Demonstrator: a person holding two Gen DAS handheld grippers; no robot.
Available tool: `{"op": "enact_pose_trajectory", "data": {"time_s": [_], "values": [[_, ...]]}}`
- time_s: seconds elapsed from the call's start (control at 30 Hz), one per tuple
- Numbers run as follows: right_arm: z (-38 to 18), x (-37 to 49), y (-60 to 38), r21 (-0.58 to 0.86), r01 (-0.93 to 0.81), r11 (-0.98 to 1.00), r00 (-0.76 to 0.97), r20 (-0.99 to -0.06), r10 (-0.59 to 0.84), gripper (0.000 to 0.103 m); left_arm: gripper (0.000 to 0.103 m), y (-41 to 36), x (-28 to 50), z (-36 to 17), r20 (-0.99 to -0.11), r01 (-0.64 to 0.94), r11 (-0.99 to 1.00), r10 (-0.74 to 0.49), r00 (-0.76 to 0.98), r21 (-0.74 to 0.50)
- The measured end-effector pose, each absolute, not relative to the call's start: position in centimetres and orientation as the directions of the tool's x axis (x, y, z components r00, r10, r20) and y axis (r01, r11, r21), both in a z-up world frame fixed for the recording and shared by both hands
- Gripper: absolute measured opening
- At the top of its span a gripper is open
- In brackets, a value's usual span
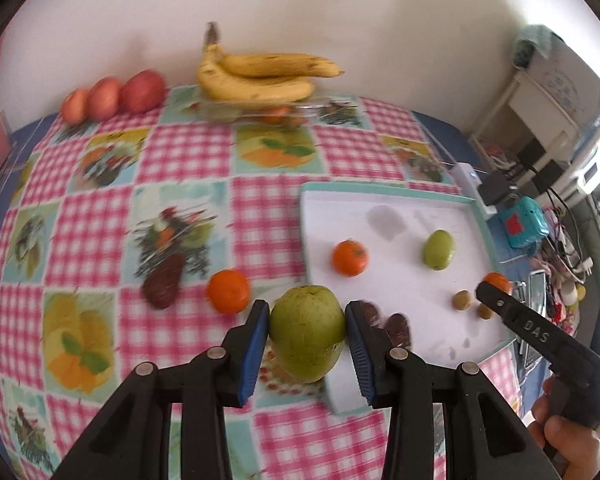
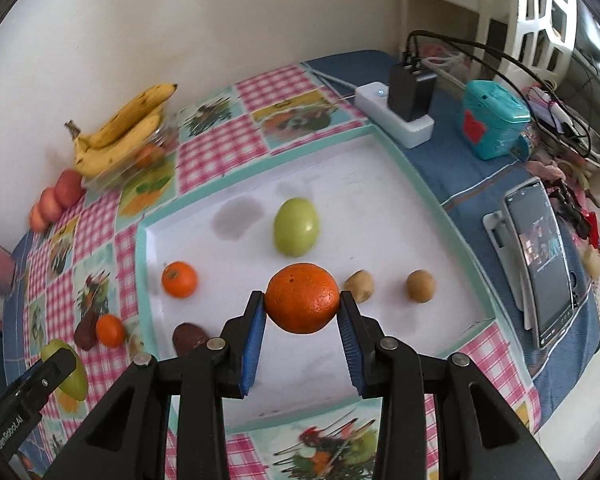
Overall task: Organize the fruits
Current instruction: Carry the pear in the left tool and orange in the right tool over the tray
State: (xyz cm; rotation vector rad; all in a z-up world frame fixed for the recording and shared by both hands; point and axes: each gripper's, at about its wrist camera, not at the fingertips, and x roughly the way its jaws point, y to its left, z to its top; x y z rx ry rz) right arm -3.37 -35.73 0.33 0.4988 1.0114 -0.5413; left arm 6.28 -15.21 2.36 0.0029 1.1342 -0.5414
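My left gripper (image 1: 307, 312) is shut on a large green pear (image 1: 307, 340), held above the tablecloth by the near left corner of the white tray (image 1: 384, 196). My right gripper (image 2: 301, 300) is shut on an orange (image 2: 302, 298) over the tray's (image 2: 432, 196) near half. On the tray lie a green fruit (image 2: 296, 226), a small orange (image 2: 179, 279), two kiwis (image 2: 359, 286) and a dark brown fruit (image 2: 188, 338). Another orange (image 1: 229, 291) and a dark fruit (image 1: 164, 286) rest on the cloth left of the tray.
Bananas (image 1: 256, 78) lie on a clear dish by the wall, with three red apples (image 1: 142, 92) to their left. Right of the tray are a white power strip (image 2: 396, 116), a teal box (image 2: 494, 120), cables and a phone (image 2: 540, 260).
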Motion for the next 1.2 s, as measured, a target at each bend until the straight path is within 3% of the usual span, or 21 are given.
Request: {"op": "enact_pose_trajectory", "data": {"time_s": [0.5, 1.2], "values": [[-0.5, -1.6, -38.1, 0.114, 0.633, 0.766, 0.420, -0.881, -0.216, 0.038, 0.042, -21.6, 7.5, -0.3, -0.843, 0.478, 0.820, -0.474, 0.255, -0.316], [-5.0, -0.3, -43.7, 0.104, 0.700, 0.707, 0.342, -0.917, -0.204, 0.038, 0.042, -27.7, 9.4, -4.9, -0.887, 0.535, 0.792, -0.434, 0.157, -0.293]]}}
